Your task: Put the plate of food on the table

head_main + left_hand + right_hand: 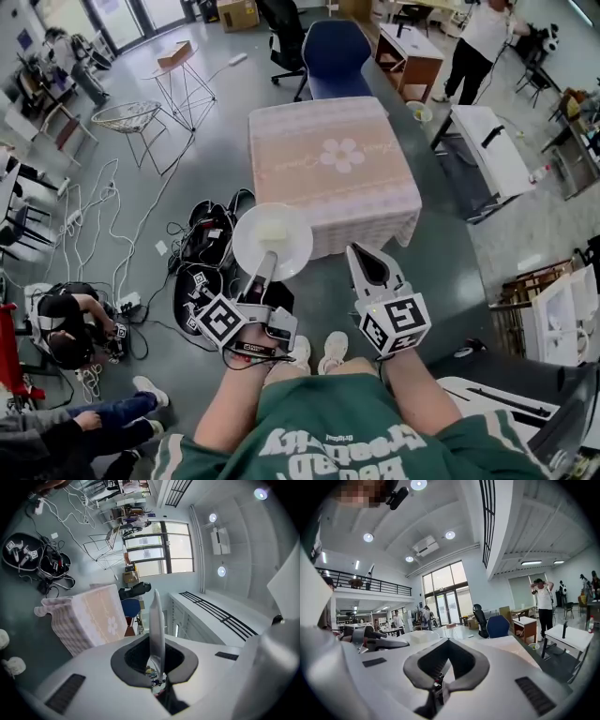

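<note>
Head view: the left gripper (270,257) clamps the rim of a white plate (296,246) of pale food (270,228), held in the air just short of the table (333,155). Left gripper view: the jaws pinch the plate, seen edge-on. Right gripper view: the right gripper (443,667) is closed, empty.

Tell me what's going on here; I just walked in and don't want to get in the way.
A person stands facing the pink-clothed table, a gripper in each hand. The left tongs are shut on the rim of a white plate carrying a pale piece of food, held in the air short of the table. The right tongs are shut and empty.
</note>
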A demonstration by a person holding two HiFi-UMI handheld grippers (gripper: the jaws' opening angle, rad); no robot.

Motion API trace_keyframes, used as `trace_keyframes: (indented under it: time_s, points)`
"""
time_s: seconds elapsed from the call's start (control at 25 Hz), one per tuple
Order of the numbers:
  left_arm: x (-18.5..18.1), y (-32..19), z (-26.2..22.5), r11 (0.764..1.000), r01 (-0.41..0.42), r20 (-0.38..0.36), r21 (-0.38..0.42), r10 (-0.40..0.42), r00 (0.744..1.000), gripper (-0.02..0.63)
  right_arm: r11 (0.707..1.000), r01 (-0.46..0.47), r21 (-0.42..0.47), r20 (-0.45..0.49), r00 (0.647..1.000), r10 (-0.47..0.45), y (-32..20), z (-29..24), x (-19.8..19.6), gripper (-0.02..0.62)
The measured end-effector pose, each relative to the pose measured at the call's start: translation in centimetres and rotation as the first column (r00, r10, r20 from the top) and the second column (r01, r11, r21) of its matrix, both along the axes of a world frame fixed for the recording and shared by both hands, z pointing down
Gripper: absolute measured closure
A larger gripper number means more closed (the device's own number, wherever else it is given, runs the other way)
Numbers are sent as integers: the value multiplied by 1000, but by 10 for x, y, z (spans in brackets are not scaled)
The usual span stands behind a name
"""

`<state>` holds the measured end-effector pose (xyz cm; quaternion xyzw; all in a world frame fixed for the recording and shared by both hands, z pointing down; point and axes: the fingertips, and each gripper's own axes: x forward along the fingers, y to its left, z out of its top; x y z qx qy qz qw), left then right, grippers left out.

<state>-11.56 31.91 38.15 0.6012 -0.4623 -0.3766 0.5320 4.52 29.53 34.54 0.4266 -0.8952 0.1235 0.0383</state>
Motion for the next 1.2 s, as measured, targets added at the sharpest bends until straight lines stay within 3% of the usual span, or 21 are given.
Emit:
trace_keyframes:
  time_s: [0.68, 1.2]
  points:
    - [41, -11, -17, 997, 45, 9, 61, -46, 999, 586, 995, 50, 85, 38, 998, -54, -2, -8, 45, 580]
    - [67, -24, -5, 998, 10, 5, 60, -10, 1000, 586, 995, 14, 96, 37, 999, -18, -7, 2, 70, 580]
